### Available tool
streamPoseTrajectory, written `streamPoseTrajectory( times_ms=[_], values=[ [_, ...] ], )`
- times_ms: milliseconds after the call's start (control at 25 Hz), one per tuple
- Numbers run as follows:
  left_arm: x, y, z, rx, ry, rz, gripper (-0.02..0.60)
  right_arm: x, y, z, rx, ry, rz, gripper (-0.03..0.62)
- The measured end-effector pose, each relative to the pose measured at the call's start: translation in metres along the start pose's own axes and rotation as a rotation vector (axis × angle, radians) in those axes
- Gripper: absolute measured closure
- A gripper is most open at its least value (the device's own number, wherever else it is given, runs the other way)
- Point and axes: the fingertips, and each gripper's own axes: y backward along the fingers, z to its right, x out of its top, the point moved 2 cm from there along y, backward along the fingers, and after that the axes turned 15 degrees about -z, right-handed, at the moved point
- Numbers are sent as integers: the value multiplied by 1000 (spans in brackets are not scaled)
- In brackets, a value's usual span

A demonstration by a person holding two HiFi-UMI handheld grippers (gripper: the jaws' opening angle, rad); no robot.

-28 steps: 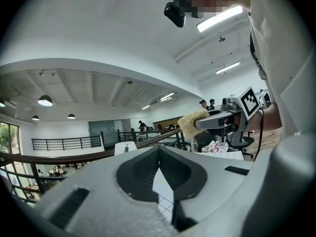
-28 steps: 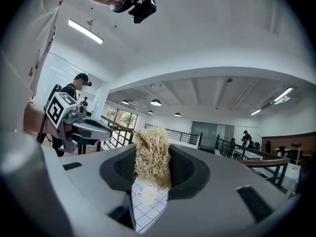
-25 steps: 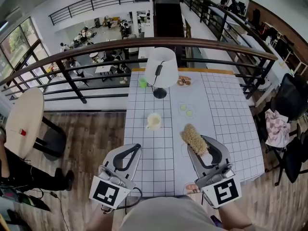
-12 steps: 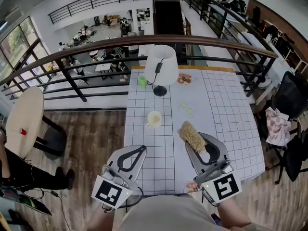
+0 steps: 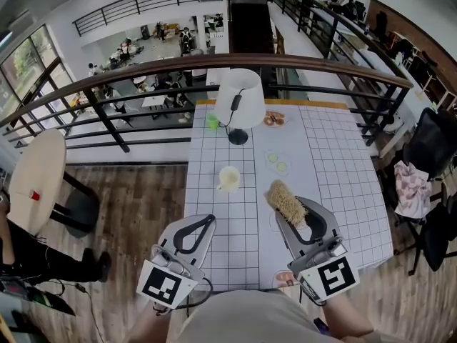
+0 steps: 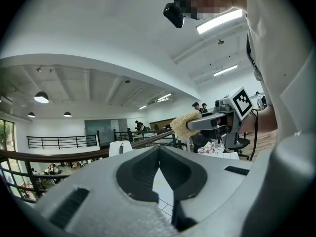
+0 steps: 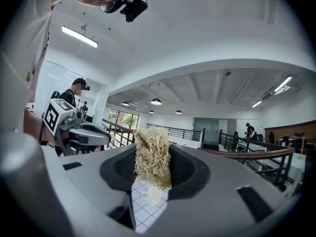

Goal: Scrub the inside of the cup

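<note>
- Left gripper point(image 6: 159, 152) fingers sitting closed, empty.
- Right gripper point(image 7: 153, 154) fingers gripping scrubber point(image 7: 152, 169).
- Cup point(image 5: 228, 179) standing on worktop point(image 5: 335, 156), 10 o'clock of scrubber; only left gripper view missing it.

The cup point(image 5: 228, 179) stands on the table point(image 5: 335, 156) before the lamp point(image 5: 240, 100), the scrubber point(image 5: 287, 204) nearer the person, to its right.

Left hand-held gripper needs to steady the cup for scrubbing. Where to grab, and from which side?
Probably the handle: it sticks out on the cup's left, towards the left hand-held gripper. Come in low from the left, leaving the upright open mouth free for the scrubber.
</note>
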Motion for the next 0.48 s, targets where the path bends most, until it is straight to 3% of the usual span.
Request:
streamPoseTrajectory(
  times_ms=[480],
  values=[
    [6,-1,4,-7,-27,-16,568,1,-2,1,16,-4,7,456]
  ],
)
